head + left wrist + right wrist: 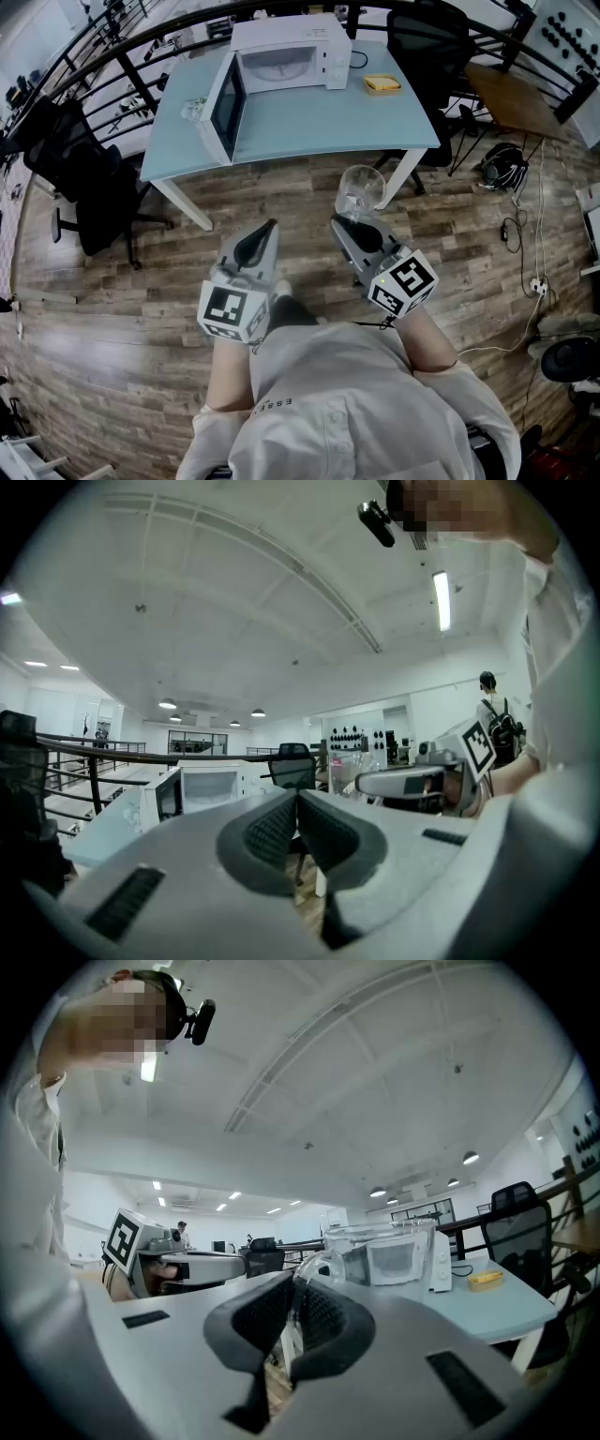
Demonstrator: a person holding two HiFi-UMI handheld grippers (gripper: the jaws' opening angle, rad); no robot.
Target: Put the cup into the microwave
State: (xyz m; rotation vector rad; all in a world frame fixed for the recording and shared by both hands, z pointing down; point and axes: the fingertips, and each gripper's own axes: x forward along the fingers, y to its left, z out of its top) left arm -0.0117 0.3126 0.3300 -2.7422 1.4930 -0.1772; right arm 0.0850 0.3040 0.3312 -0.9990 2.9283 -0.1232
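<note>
A clear glass cup (359, 192) hangs in the air over the wooden floor, short of the table. My right gripper (345, 223) is shut on its handle; in the right gripper view the cup (380, 1244) stands upright just beyond the pads (323, 1312). The white microwave (291, 58) sits on the pale blue table (319, 127) ahead, its door (223, 111) swung wide open to the left. My left gripper (270, 226) is level beside the right one, shut with nothing in it; its pads (272, 829) meet. The microwave (208, 786) also shows ahead in that view.
A small yellow thing (382, 84) lies on the table to the right of the microwave. Black office chairs stand at the left (80, 183) and behind the table (427, 37). A wooden table (516, 98) and cables lie to the right. A railing runs behind.
</note>
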